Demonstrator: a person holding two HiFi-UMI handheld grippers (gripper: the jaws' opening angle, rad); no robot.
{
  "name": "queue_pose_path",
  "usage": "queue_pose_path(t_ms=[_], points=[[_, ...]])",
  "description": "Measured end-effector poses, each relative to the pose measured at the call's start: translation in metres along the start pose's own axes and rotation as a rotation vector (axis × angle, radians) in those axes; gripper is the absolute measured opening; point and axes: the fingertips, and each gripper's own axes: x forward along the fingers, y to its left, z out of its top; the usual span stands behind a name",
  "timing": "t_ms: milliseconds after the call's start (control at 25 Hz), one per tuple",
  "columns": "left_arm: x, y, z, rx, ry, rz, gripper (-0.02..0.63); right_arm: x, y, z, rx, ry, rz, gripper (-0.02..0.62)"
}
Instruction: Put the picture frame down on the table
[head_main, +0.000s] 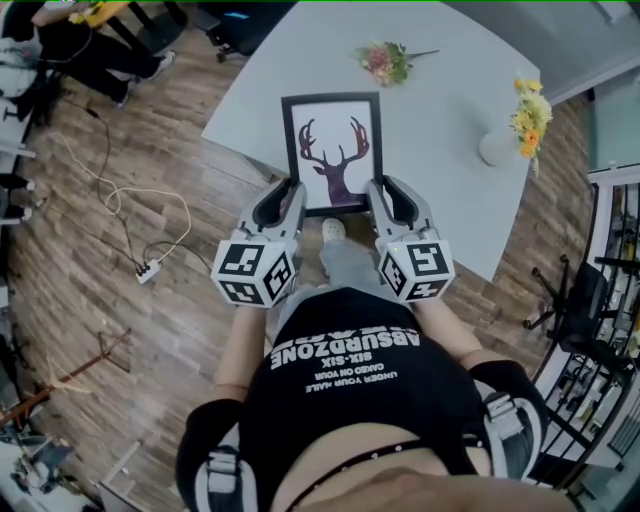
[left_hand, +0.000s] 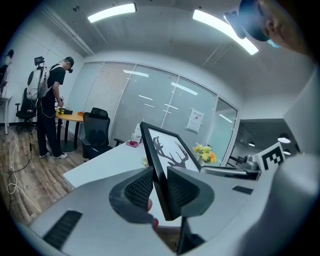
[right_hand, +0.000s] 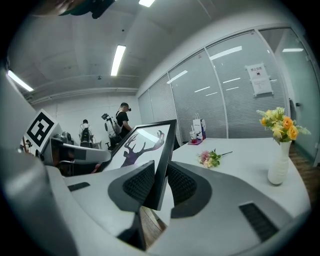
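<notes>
Picture frame (head_main: 332, 148) sits over the near edge of the table (head_main: 455, 190). Left gripper (head_main: 293, 200) and right gripper (head_main: 381, 200) each pinch a side rail near the bottom, jaws narrow. Long axis points away from the person, deer print up. Contact with the table: cannot tell.

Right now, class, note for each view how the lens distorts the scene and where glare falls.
Head view: fisheye bows the table; no glare on the picture frame. Left gripper view: dark round vignette; ceiling lights blown out. Right gripper view: same vignette; pale reflection on the frame's glass.
</notes>
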Motion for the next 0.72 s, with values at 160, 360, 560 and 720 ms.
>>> queue_pose_path(t_ms=[160,360,560,720], points=[[0.021,0.006,0.008,-0.004,0.01,0.003,0.097,0.018,-0.013,0.006,0.004,0.015,0.001,0.095],[0.041,0.021,0.011,-0.016,0.019,0.012,0.097,0.043,-0.022,0.009,-0.002,0.028,0.006,0.095],[0.064,0.035,0.019,-0.028,0.023,0.021,0.097,0.068,-0.033,0.014,-0.004,0.036,0.017,0.095],[0.086,0.046,0.026,-0.034,0.019,0.031,0.097,0.09,-0.045,0.021,-0.012,0.034,0.03,0.095]])
